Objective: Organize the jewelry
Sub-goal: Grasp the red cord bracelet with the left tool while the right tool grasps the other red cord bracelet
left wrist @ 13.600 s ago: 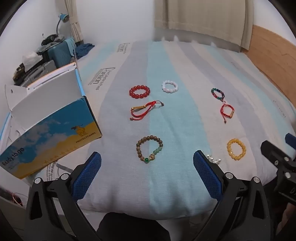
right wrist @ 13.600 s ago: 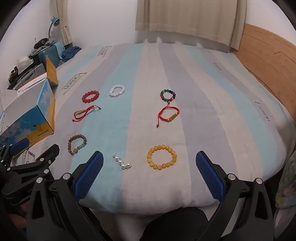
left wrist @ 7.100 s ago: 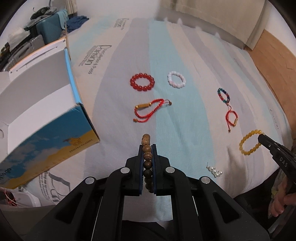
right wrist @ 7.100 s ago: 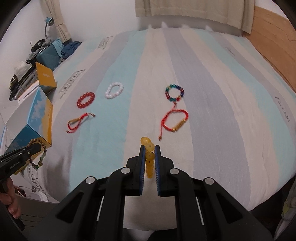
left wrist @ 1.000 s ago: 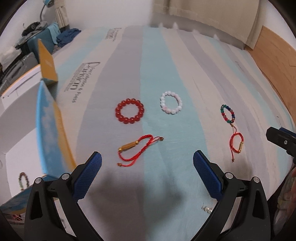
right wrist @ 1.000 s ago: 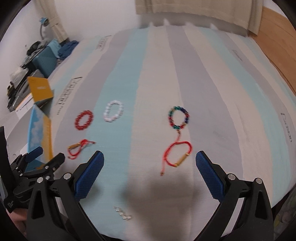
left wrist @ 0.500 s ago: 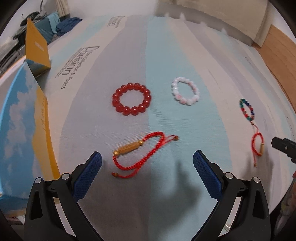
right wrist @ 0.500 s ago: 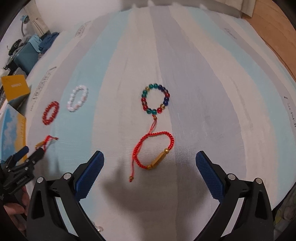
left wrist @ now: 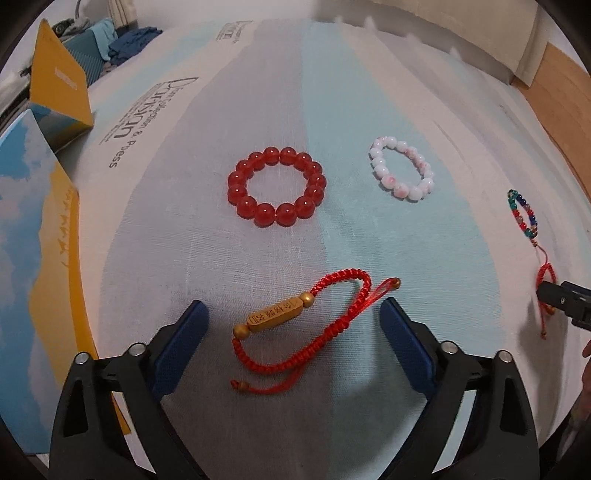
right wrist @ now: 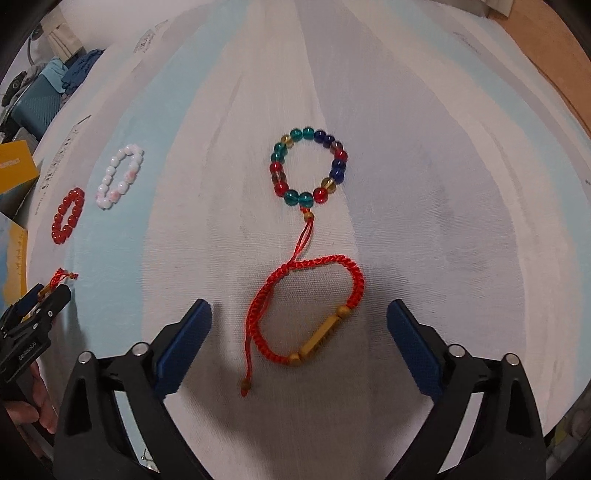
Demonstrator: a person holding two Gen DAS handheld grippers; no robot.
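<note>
On the striped bedcover, a red cord bracelet with a gold bar (left wrist: 295,325) lies between the wide-apart blue pads of my left gripper (left wrist: 293,325); its jaws are closing and the pads stand clear of the cord. A second red cord bracelet with a gold bar (right wrist: 314,314) lies the same way inside my right gripper (right wrist: 299,325), whose jaws are also closing without touching it. Beyond lie a red bead bracelet (left wrist: 277,186), a white bead bracelet (left wrist: 400,173) and a multicoloured bead bracelet (right wrist: 308,166).
A blue and yellow cardboard box (left wrist: 33,236) stands open at the left edge of the bed. A wooden headboard (left wrist: 561,92) runs along the right. Bags and clothes (left wrist: 107,33) are piled at the far left. A hand (right wrist: 33,398) holds the left tool.
Both grippers have sunk toward the bedcover, each over its red cord bracelet, which now looks much larger between the pads. The pads have drawn slightly inward.
</note>
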